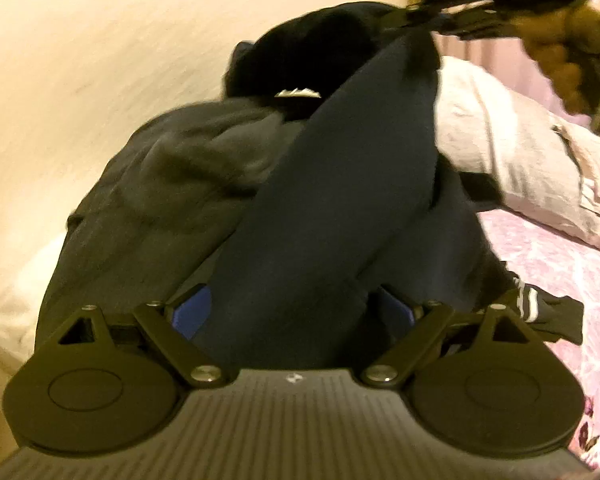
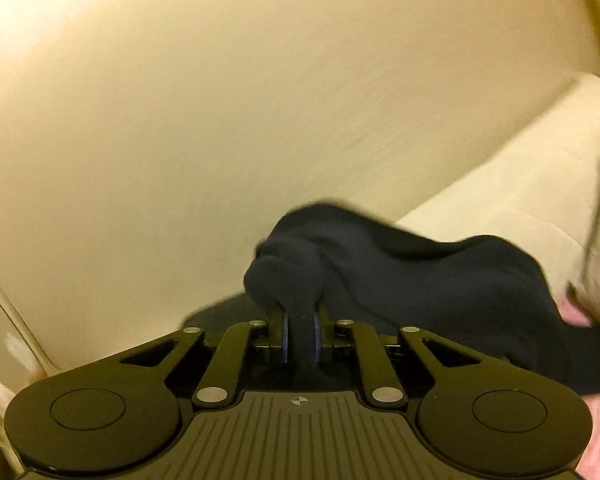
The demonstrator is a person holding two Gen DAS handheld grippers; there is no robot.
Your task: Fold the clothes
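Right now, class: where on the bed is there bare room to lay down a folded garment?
The pink floral bedspread lies bare at right, below the light grey garment. Left and centre are crowded: the dark grey garment and navy garment heap together.

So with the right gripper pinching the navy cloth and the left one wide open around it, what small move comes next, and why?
Probably shut the left gripper on the navy garment. Its jaws stand open with the cloth running between them, while the right gripper already clamps the other end, stretched above the clothes pile. A second hold would let both spread it for folding.
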